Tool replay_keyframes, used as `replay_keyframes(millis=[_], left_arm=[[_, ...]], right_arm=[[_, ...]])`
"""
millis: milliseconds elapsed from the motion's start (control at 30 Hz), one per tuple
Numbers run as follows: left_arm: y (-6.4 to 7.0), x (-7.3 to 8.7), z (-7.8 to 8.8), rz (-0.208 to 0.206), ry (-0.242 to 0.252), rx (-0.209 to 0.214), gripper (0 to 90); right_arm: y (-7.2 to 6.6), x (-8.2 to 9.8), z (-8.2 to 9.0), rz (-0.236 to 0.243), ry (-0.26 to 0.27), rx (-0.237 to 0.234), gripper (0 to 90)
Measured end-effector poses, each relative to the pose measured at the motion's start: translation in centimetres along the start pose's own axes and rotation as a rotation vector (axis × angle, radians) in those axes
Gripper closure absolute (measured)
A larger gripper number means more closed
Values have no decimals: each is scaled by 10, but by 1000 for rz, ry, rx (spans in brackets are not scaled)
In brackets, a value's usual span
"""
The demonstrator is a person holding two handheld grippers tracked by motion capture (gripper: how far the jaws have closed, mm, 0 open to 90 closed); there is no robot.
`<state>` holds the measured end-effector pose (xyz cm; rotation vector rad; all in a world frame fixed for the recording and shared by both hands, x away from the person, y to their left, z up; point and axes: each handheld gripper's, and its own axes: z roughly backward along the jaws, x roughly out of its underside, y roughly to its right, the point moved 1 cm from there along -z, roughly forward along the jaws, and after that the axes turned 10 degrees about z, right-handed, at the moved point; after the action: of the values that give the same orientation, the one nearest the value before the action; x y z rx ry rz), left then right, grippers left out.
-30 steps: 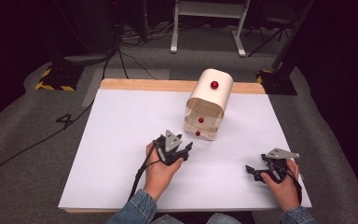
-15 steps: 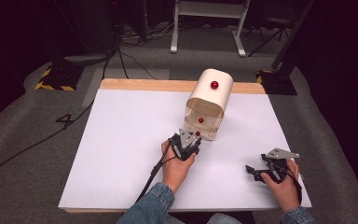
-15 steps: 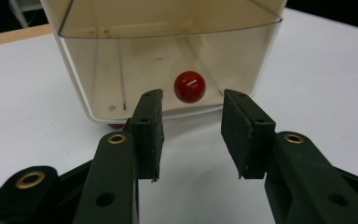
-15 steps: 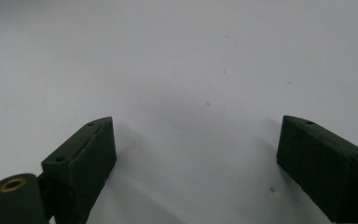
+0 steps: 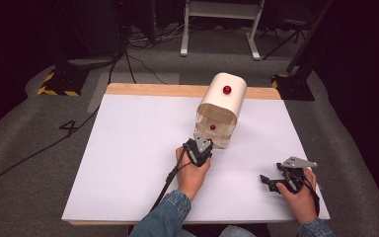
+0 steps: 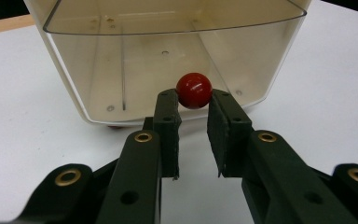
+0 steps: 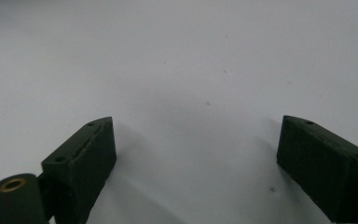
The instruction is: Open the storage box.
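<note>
Item: cream plastic drawer cabinet (image 5: 219,111), standing on the white tabletop (image 5: 138,148), toward its far edge. Top face carries one red ball knob (image 5: 226,90). The lower drawer (image 6: 168,60), translucent cream, is drawn out toward the person; its interior shows bare walls and floor with small screw holes, no contents seen. A second red knob (image 6: 194,90) sits at the middle of the drawer's front wall.

Left gripper (image 6: 194,100): directly in front of the cabinet, pointed at the drawer front. Jaws nearly closed, the two tips touching either side of the drawer's red knob. Left hand (image 5: 192,173) behind it, denim sleeve (image 5: 165,217) at the near edge.

Right gripper (image 5: 271,181): well to the right of the cabinet, near the tabletop's near edge, held in the right hand (image 5: 301,197). Jaws spread wide, nothing between them but bare tabletop.

Unclear: a reddish patch under the drawer's front edge, too hidden to identify.
</note>
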<state>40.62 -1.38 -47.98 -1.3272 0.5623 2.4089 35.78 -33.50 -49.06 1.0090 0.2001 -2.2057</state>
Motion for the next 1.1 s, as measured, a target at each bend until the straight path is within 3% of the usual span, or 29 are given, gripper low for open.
replay_keyframes(millis=[233,433,667,800,933,967,1067,1100], left_arm=[[1,-1,14,-35,-31,9,743],[4,5,42,-43,-17,34,743],[5,18,77,-75,-40,57,743],[4,26,87,-87,-60,61,743],[1,36,84,-69,-92,70,739],[1,36,84,-69,-92,70,722],[-1,39,82,-36,-84,75,554],[-2,39,82,-45,-88,76,512]], right_arm=[[0,0,0,0,1,0,118],[0,0,0,0,1,0,118],[0,0,0,0,0,0,118],[0,0,0,-1,0,0,118],[0,0,0,-1,0,0,118],[0,0,0,-1,0,0,118],[0,0,0,0,1,1,118],[0,0,0,0,1,1,118]])
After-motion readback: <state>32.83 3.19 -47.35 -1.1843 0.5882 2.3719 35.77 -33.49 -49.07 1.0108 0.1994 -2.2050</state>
